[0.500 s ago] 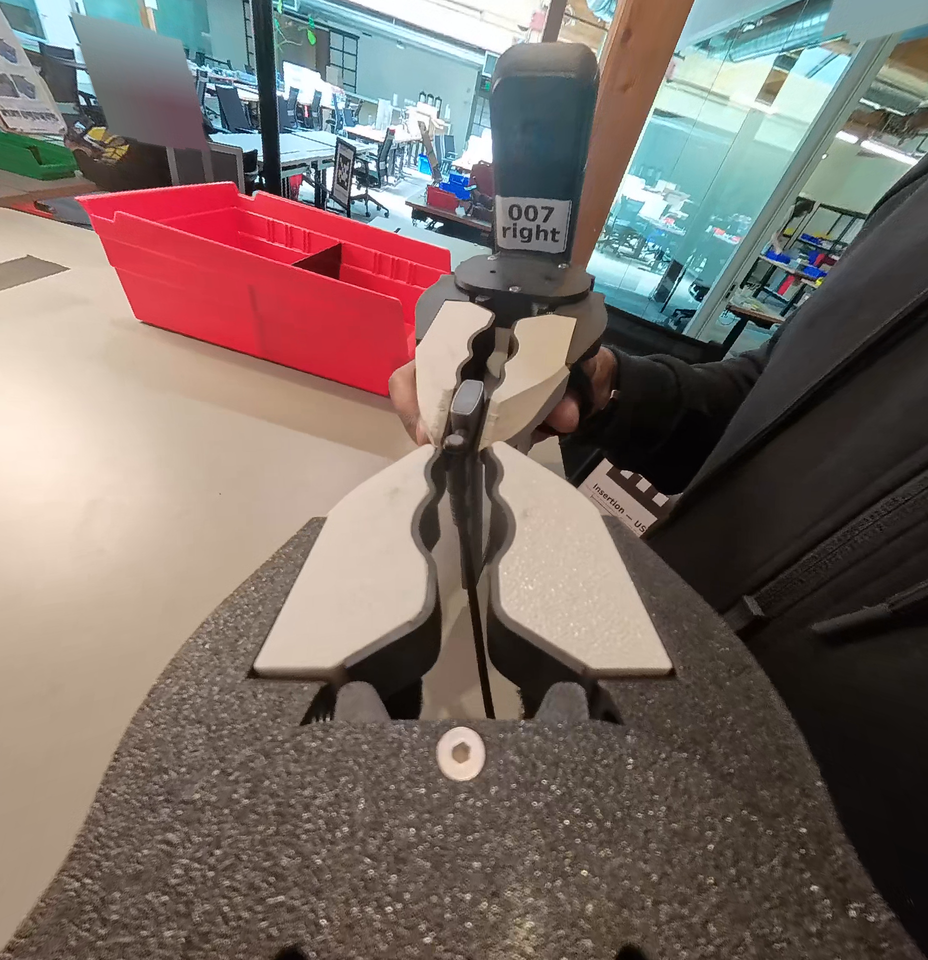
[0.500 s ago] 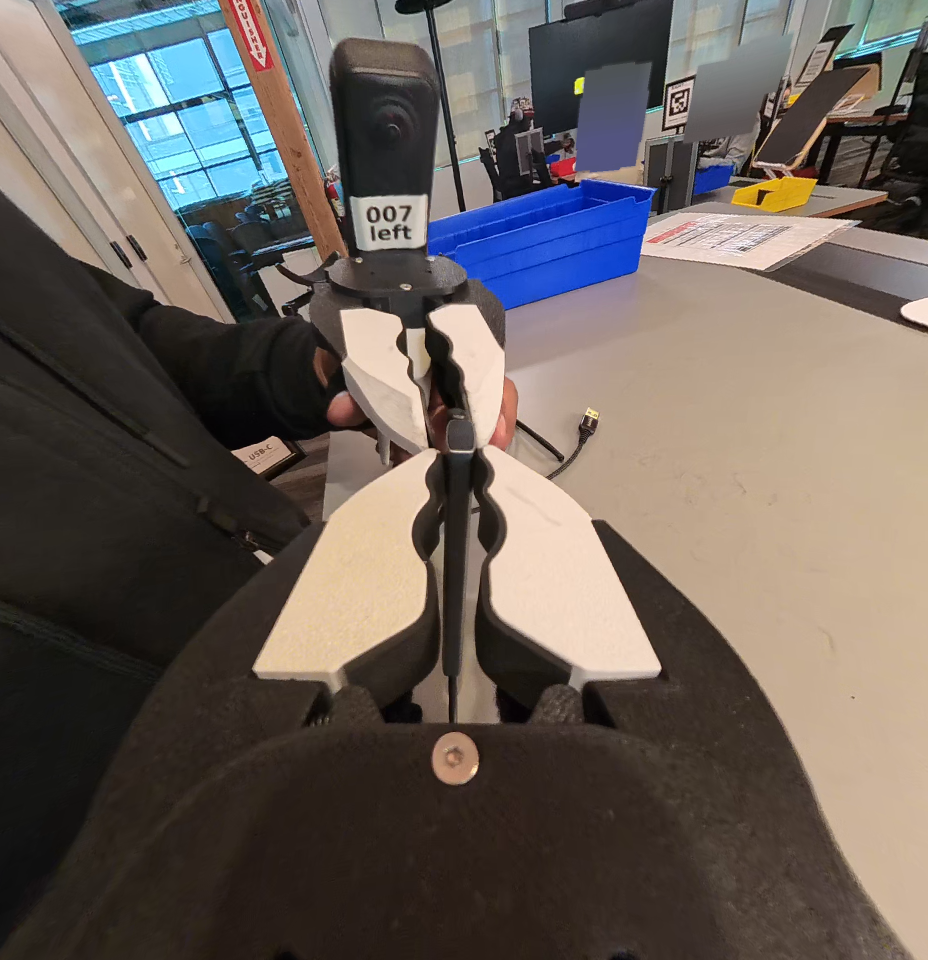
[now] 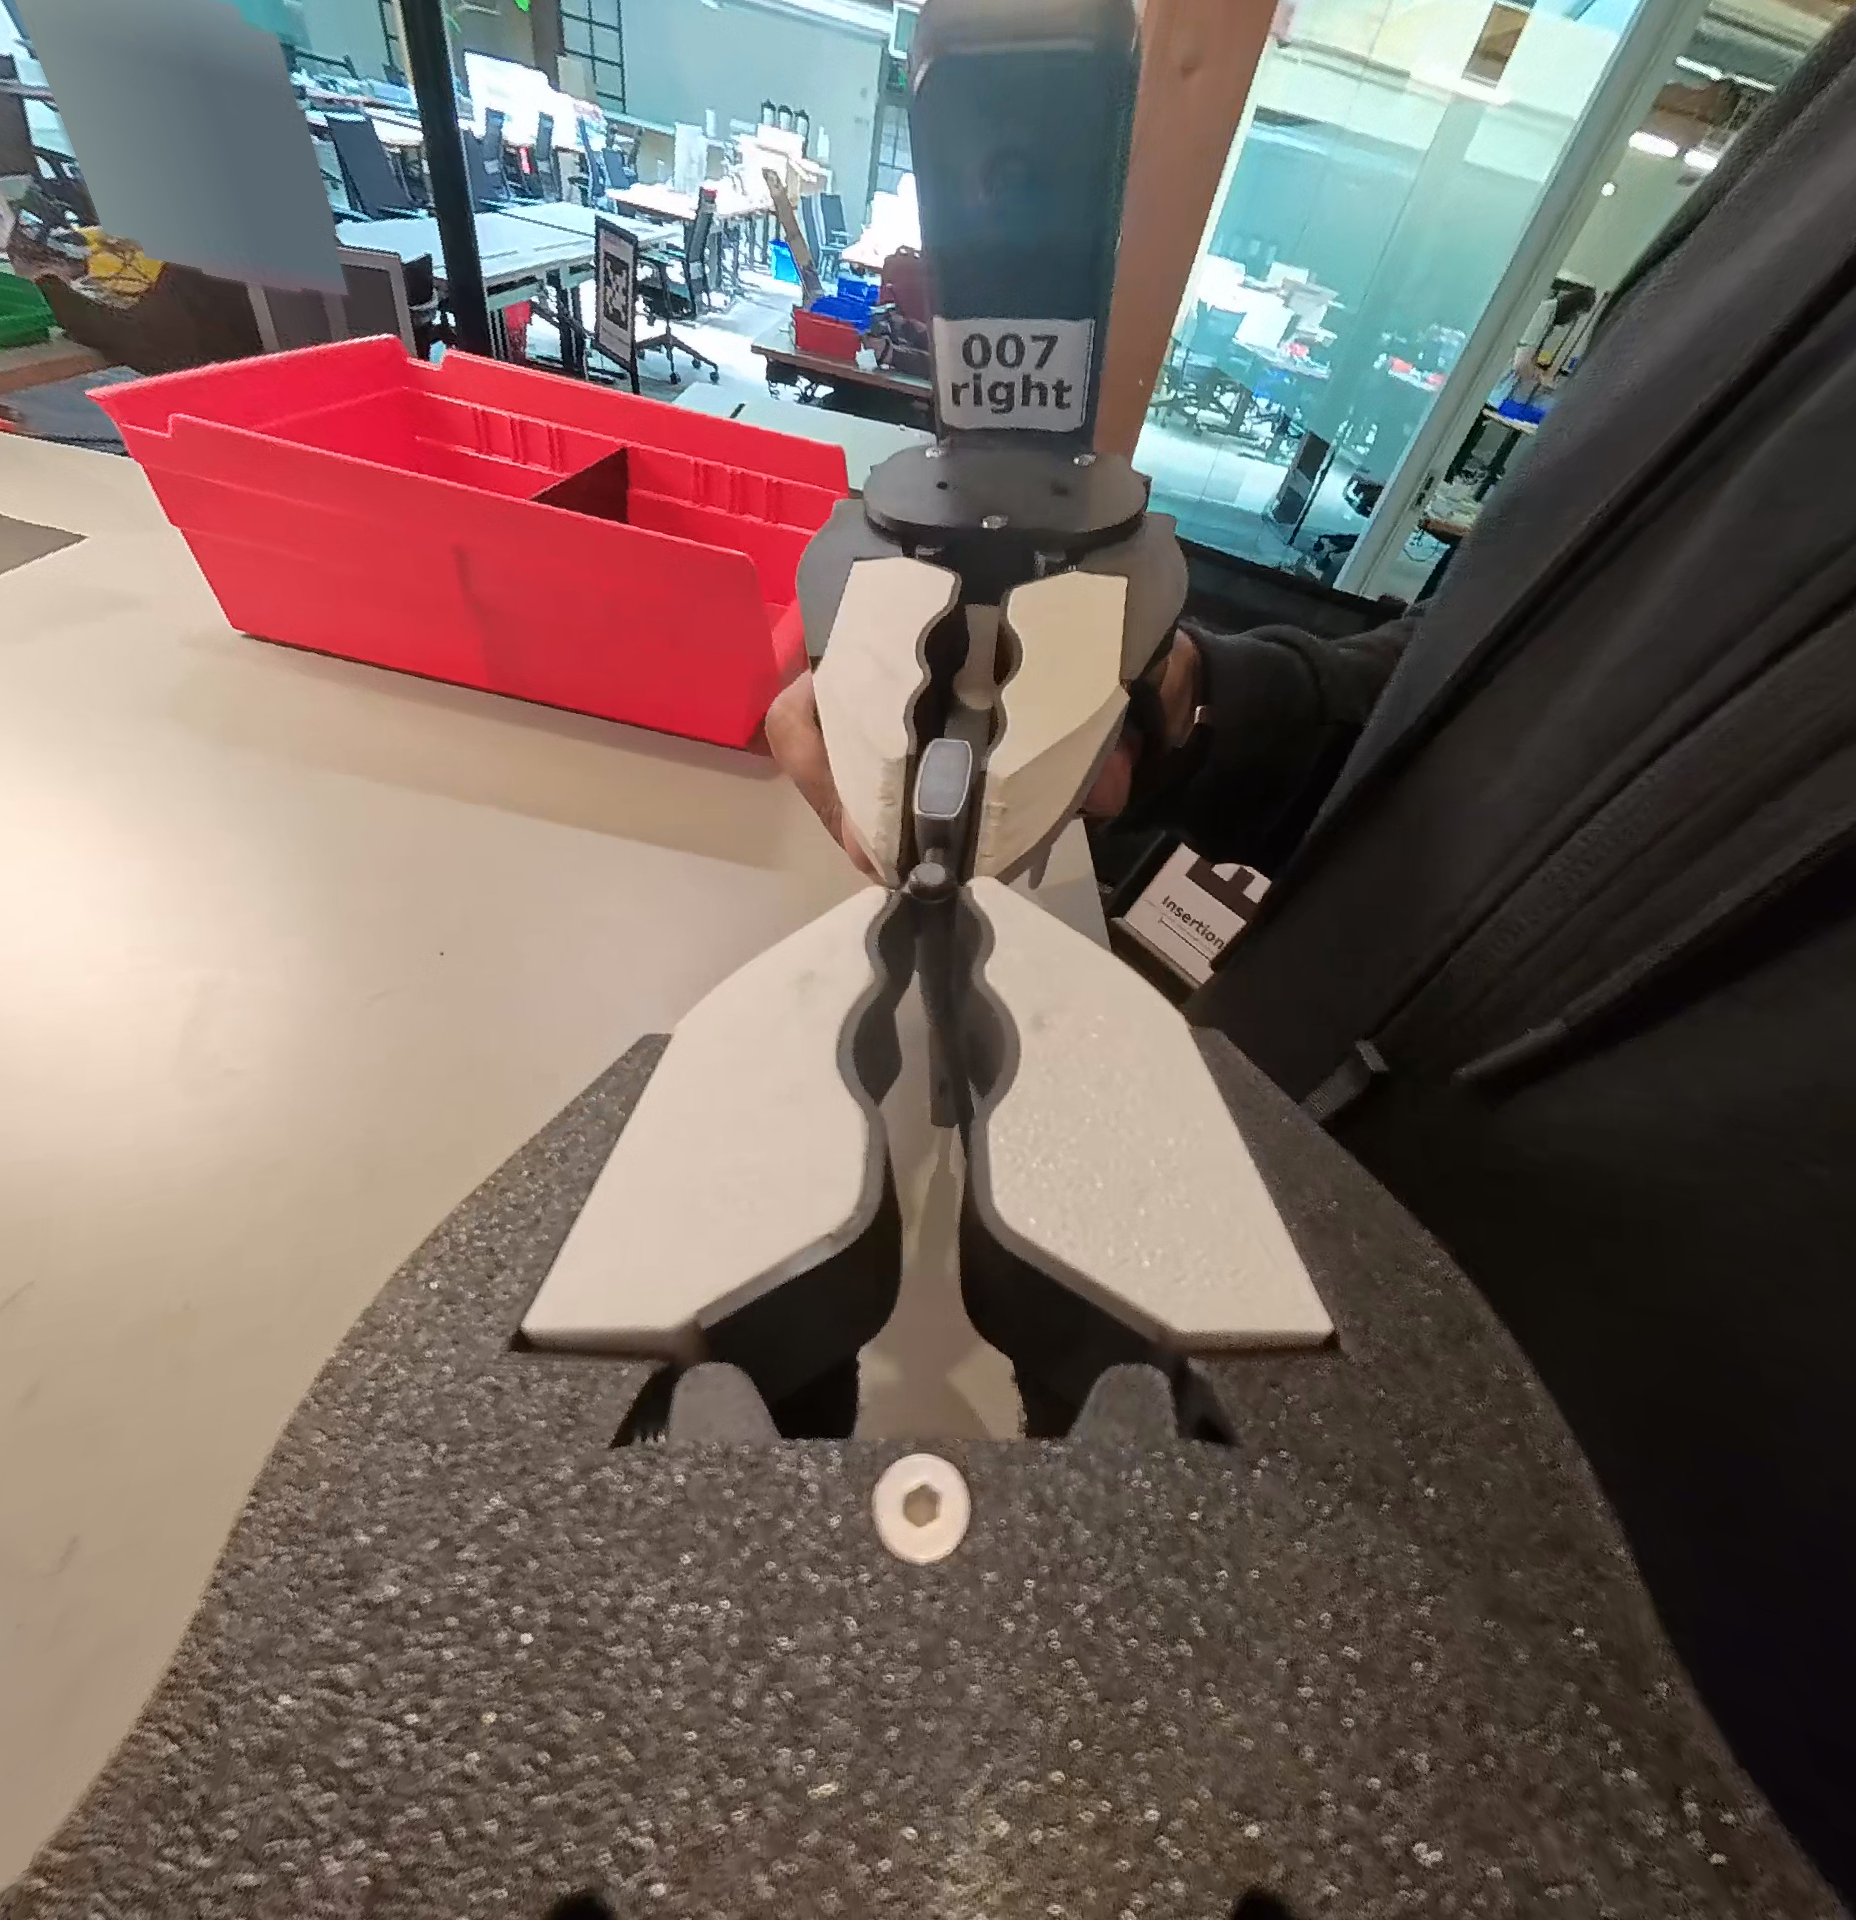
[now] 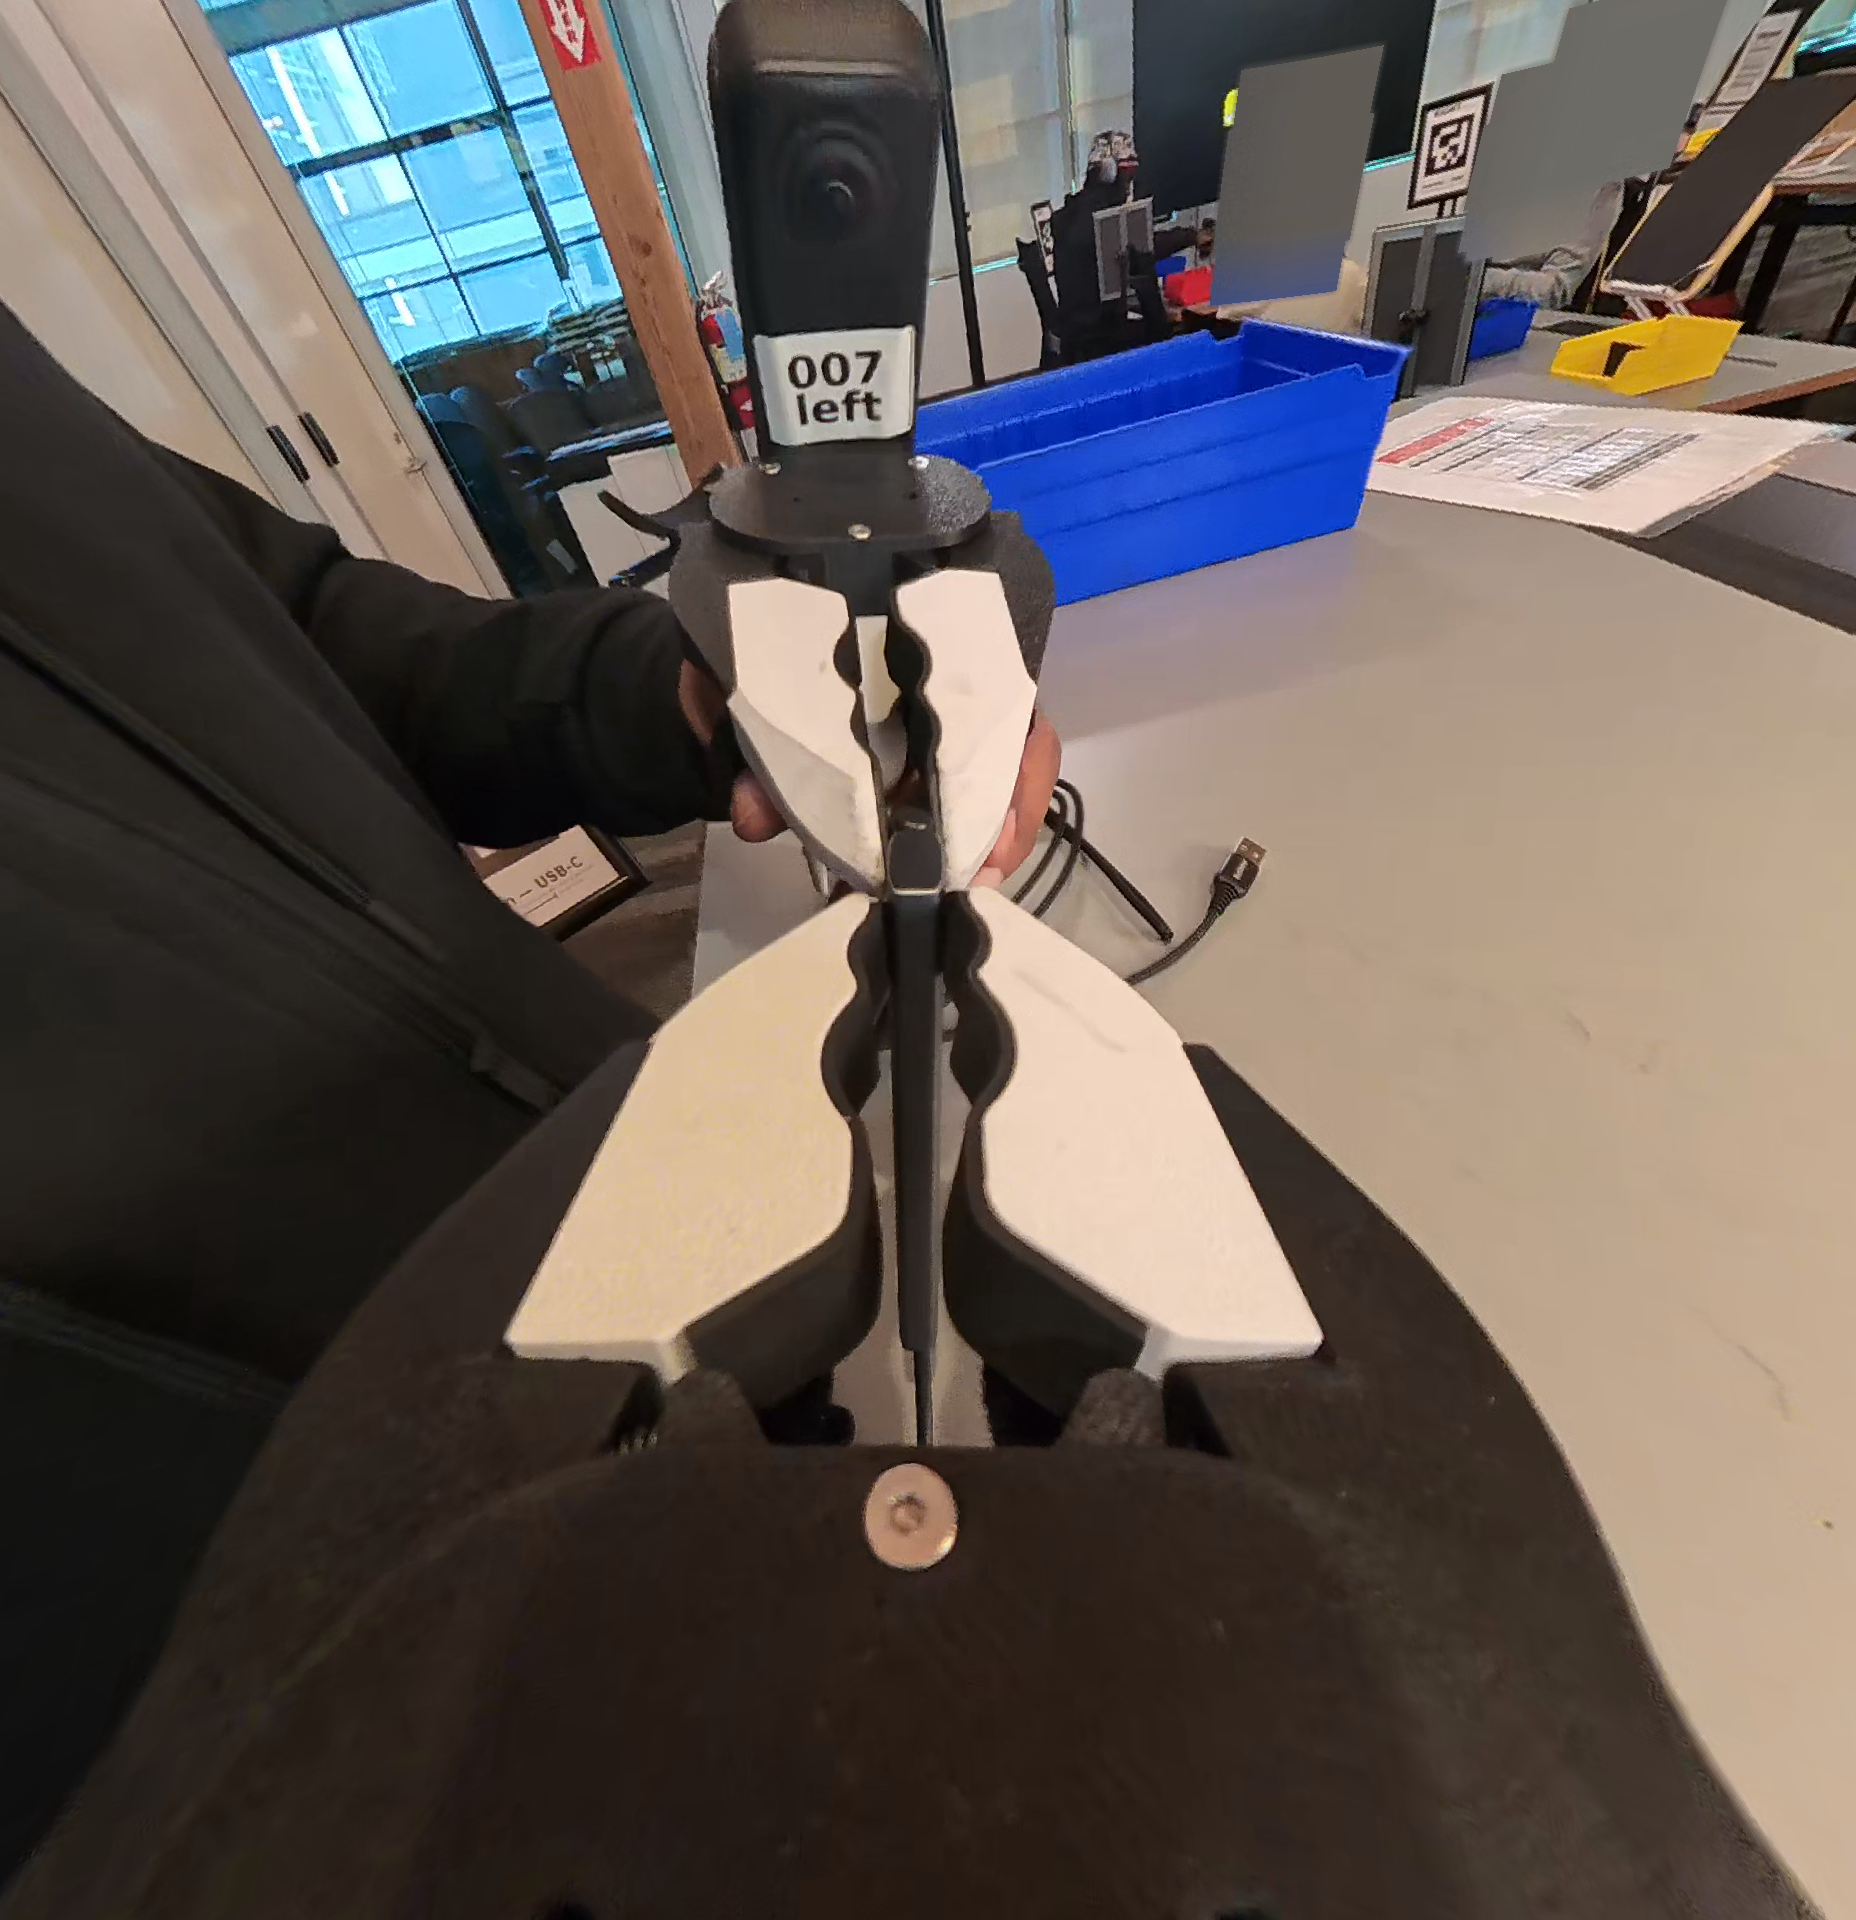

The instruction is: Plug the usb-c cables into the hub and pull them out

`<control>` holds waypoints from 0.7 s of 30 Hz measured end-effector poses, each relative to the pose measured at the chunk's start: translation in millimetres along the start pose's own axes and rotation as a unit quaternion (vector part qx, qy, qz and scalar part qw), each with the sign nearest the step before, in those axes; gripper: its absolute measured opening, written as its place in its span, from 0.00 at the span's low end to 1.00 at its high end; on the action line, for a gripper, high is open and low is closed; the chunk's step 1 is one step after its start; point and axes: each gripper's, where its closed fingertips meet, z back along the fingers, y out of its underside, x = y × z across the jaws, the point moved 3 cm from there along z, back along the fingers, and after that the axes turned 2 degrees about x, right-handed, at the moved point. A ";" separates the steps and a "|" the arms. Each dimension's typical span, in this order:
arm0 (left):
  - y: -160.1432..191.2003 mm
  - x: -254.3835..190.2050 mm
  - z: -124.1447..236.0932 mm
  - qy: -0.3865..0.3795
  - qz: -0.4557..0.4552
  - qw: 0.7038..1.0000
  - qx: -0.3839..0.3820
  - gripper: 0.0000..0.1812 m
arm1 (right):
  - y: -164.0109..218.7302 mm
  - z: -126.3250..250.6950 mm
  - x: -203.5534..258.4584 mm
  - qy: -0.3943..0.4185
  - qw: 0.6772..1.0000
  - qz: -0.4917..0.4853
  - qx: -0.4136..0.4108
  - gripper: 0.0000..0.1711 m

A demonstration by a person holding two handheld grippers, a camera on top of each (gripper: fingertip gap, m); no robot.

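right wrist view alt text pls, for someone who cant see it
The right gripper is shut on a slim dark hub, tip to tip with the left gripper, which a hand holds opposite. A loose black cable lies on the grey table behind them, with a blue bin farther back.

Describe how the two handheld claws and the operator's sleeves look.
Both claws, left claw and right claw, have white faceted fingers with wavy dark inner pads, on black speckled foam bodies. Each carries an upright black camera with a white printed label. The sleeves are black.
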 end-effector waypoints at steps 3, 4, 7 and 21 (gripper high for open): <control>-3.4 -3.4 8.2 0.004 -0.012 1.000 0.005 0.05 | -6.5 -4.9 5.3 0.006 1.000 0.009 0.001 0.06; -4.6 -5.1 9.8 0.006 -0.017 1.000 0.006 0.05 | -8.0 -5.4 7.2 0.003 1.000 0.010 0.003 0.06; -6.8 -9.0 12.5 0.007 -0.024 1.000 0.001 0.05 | -11.3 -5.6 11.8 0.004 1.000 0.013 0.005 0.06; 12.7 35.2 98.5 -0.141 0.033 0.989 -0.009 0.04 | -80.5 145.6 -31.4 0.176 0.981 0.017 -0.085 0.06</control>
